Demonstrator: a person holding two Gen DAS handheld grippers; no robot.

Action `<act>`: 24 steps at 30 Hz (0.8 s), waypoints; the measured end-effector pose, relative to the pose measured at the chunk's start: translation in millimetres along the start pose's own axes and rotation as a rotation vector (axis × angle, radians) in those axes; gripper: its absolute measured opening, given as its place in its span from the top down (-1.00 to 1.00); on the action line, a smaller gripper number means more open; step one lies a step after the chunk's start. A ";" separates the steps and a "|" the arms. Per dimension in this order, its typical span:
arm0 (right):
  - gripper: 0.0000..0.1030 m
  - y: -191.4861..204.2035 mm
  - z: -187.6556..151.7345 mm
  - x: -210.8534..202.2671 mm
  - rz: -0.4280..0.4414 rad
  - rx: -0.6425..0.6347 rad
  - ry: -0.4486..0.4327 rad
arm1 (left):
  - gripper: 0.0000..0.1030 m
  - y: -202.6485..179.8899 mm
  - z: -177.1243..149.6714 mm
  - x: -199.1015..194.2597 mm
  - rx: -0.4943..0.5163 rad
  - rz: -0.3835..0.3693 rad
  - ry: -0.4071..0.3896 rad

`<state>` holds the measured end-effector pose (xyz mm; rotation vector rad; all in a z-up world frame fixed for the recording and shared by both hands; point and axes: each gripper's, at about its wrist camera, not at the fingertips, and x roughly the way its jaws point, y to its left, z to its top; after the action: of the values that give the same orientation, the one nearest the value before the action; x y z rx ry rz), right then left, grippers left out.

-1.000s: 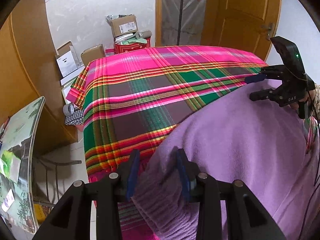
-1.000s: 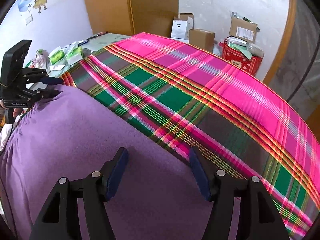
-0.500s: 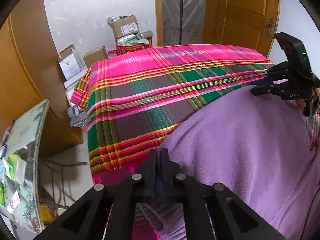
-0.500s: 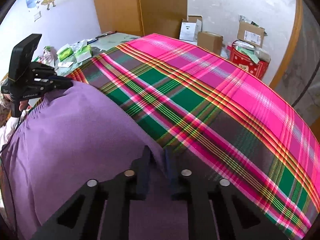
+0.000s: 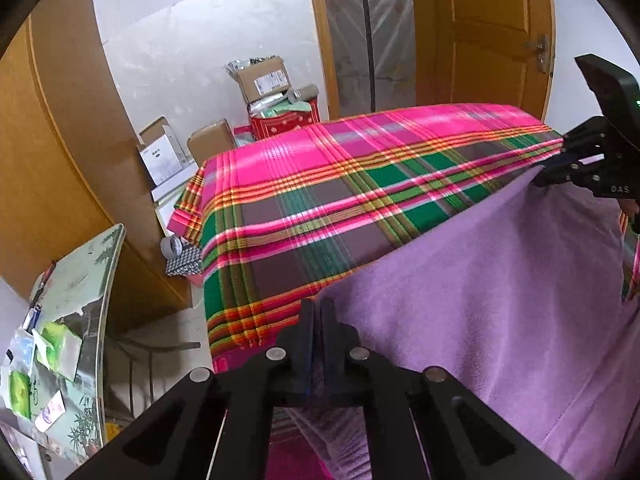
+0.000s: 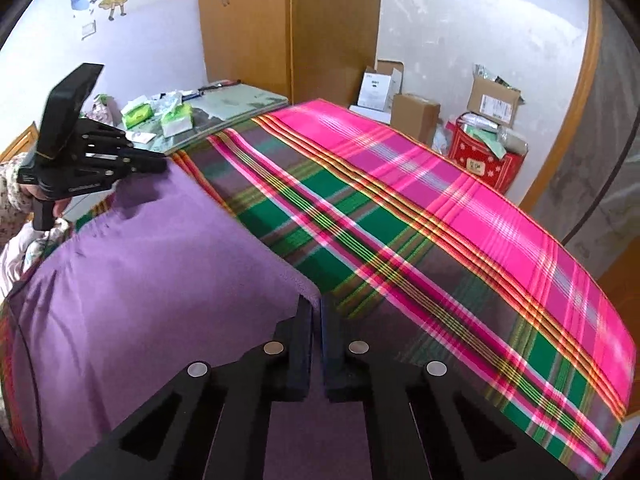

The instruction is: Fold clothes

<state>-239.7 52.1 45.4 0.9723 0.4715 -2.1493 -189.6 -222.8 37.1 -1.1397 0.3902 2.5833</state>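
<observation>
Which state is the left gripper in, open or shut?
Shut. The left gripper has its jaws pressed together on a corner of the purple garment, with fabric pinched between them. The right wrist view agrees.

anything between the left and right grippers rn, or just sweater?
Only the purple sweater: its top edge spans unbroken from the left gripper to the right gripper, both shut on it. Clearest in the right wrist view.

"DAS" on right gripper [image 5: 580,170]; box [image 5: 262,80] label too blurry, maybe a barcode.
</observation>
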 end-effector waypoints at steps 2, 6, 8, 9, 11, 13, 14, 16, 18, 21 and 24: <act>0.92 9.2 -0.4 -11.0 -0.002 -0.009 -0.017 | 0.93 -0.3 0.1 -4.9 0.001 0.007 -0.006; 0.93 26.2 -1.7 -33.1 0.001 -0.023 -0.052 | 0.94 -3.1 -0.4 -18.3 0.006 0.036 -0.022; 0.93 34.6 -2.8 -42.4 0.005 -0.035 -0.057 | 0.94 -5.0 -0.7 -26.5 0.010 0.045 -0.035; 0.93 38.9 -3.8 -46.9 0.002 -0.040 -0.060 | 0.94 -6.0 -0.9 -30.3 0.013 0.048 -0.040; 0.93 44.8 -6.0 -54.0 0.005 -0.043 -0.062 | 0.94 -8.8 -1.6 -38.4 0.021 0.054 -0.049; 0.93 50.4 -8.5 -61.4 0.004 -0.044 -0.063 | 0.94 -11.2 -3.1 -47.0 0.028 0.056 -0.058; 0.93 53.5 -9.9 -65.6 0.004 -0.044 -0.065 | 0.94 -12.6 -4.2 -50.8 0.030 0.058 -0.060; 0.93 59.0 -12.7 -73.0 0.005 -0.044 -0.067 | 0.94 -15.1 -7.2 -59.1 0.039 0.064 -0.064; 0.93 65.7 -15.7 -79.5 0.009 -0.054 -0.065 | 0.94 -17.3 -10.3 -67.2 0.042 0.068 -0.071; 0.93 79.0 -20.3 -93.0 -0.001 -0.079 -0.075 | 0.94 -19.8 -14.7 -81.6 0.051 0.075 -0.086; 0.93 91.9 -25.4 -106.5 -0.018 -0.102 -0.092 | 0.94 -24.9 -21.1 -94.5 0.060 0.082 -0.095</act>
<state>-110.7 53.9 106.8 0.8125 0.5411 -2.1535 -105.4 -221.8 90.9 -0.9963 0.4986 2.6652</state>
